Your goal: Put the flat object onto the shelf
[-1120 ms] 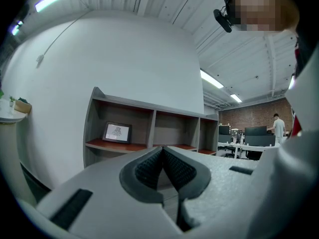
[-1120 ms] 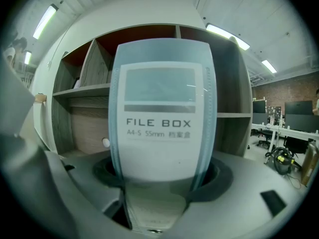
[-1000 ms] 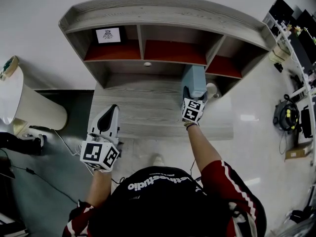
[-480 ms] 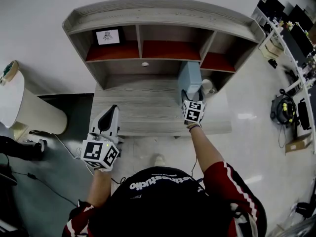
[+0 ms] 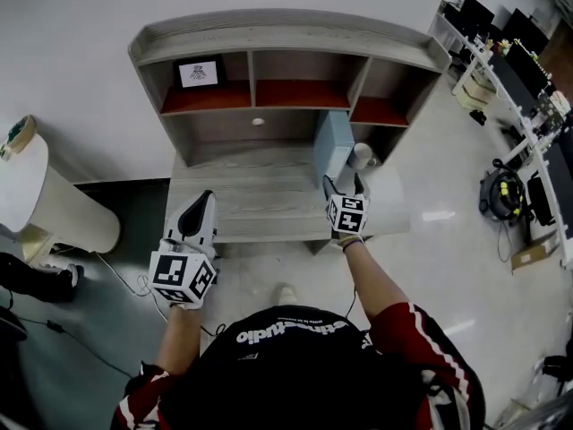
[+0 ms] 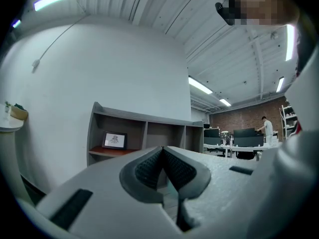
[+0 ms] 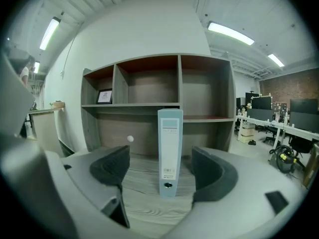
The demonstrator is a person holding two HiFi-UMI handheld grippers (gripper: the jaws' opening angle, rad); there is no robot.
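white wall (image 5: 72,43), glossy floor (image 5: 439,267), office desks (image 5: 517,72)

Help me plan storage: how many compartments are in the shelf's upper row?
3. The left compartment holds a framed picture; the middle compartment and the right compartment show nothing inside. None seems hidden.

Likely an office: desks (image 7: 277,125) with monitors (image 7: 303,106).

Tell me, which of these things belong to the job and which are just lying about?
Part of the job: the blue binder standing on the desk, the shelf, the open right claw facing it.
Just lying about: the framed picture, the white side table, the shut left claw.
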